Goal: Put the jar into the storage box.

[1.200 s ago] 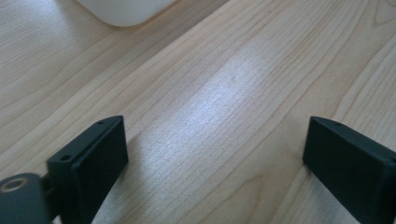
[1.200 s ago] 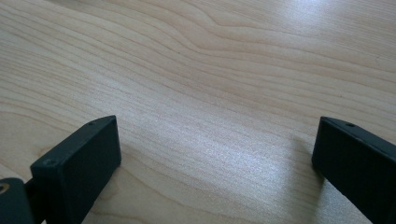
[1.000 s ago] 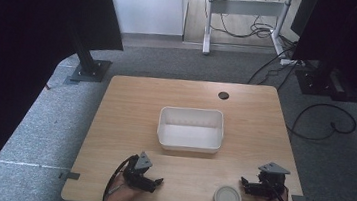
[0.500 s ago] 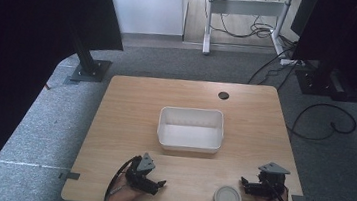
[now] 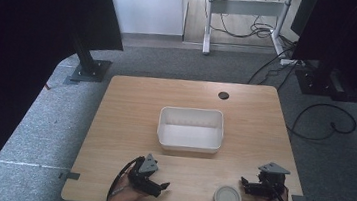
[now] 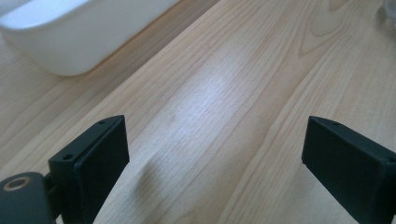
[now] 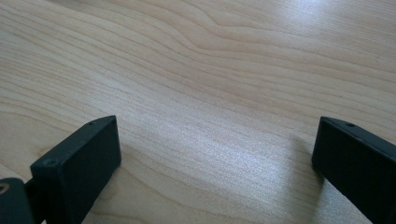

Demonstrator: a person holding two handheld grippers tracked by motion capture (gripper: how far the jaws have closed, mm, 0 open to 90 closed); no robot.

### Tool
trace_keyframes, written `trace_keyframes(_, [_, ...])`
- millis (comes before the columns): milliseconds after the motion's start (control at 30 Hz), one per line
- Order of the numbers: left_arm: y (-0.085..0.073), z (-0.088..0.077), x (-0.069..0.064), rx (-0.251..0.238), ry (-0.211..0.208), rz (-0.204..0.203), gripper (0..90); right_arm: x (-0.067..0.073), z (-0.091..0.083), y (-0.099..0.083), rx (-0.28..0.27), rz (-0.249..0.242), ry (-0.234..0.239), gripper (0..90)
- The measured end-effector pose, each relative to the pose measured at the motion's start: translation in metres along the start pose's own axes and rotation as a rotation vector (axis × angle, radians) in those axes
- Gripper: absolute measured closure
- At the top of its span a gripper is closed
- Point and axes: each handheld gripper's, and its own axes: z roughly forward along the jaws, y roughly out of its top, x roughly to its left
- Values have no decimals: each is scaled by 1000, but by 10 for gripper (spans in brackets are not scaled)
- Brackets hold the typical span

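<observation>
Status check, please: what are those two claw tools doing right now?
Left gripper and right gripper open, empty. Round container untouched, beside right gripper. White tub mid-table. Nothing blocking.

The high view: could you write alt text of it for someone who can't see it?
A person's hands rest two open tongs, left and right, at the near edge of a wooden table. A round grey container sits beside the right tongs, and an empty white tub stands mid-table.

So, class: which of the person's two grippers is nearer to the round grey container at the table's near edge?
The right. The right gripper sits just beside the round grey container, on its right. The left gripper is farther off, across bare wood on its left.
</observation>
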Motion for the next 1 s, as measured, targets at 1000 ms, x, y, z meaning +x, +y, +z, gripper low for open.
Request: trace_keyframes(1000, [24,12,-42,-34,-103,80,66,0,0,0,0,0,0,8])
